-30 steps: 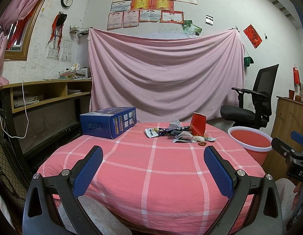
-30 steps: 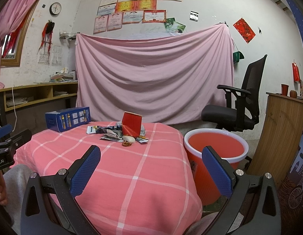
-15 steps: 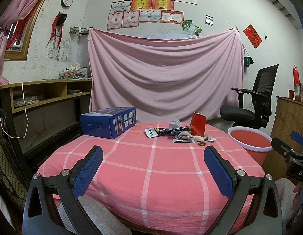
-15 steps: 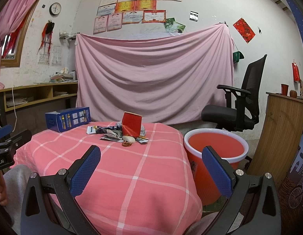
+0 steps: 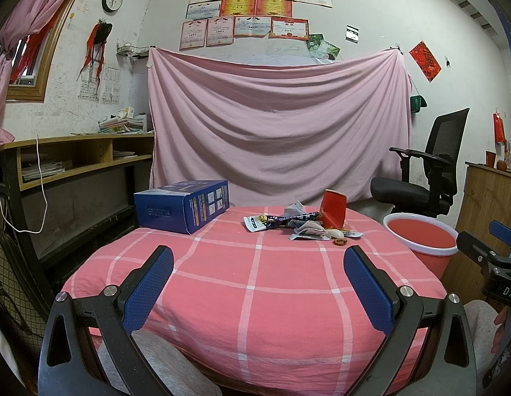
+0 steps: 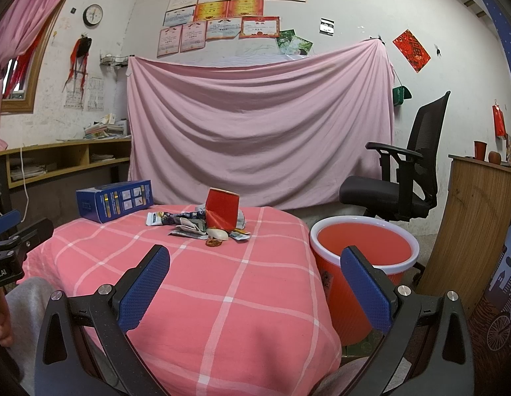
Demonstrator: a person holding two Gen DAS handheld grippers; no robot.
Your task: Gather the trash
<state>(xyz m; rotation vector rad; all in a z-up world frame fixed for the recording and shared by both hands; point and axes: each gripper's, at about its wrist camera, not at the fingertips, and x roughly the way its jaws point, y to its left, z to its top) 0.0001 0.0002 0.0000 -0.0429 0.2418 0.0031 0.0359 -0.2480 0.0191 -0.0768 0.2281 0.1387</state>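
A heap of trash lies at the far side of the pink checked table [image 5: 255,290]: a red paper cup [image 5: 333,208] tipped over, a dark snack wrapper [image 5: 275,220], crumpled silver wrappers [image 5: 308,231] and small scraps. The same heap shows in the right wrist view, with the red cup [image 6: 222,208] and wrappers [image 6: 189,227]. A red bin with a white rim [image 6: 362,247] stands on the floor right of the table; it also shows in the left wrist view [image 5: 420,236]. My left gripper [image 5: 258,260] and right gripper [image 6: 255,260] are both open and empty, held near the table's front edge.
A blue cardboard box [image 5: 182,206] sits at the table's far left. A black office chair [image 6: 397,181] stands behind the bin. A wooden cabinet [image 6: 470,231] is at the right, wooden shelves [image 5: 73,161] at the left. A pink sheet [image 5: 275,125] hangs behind.
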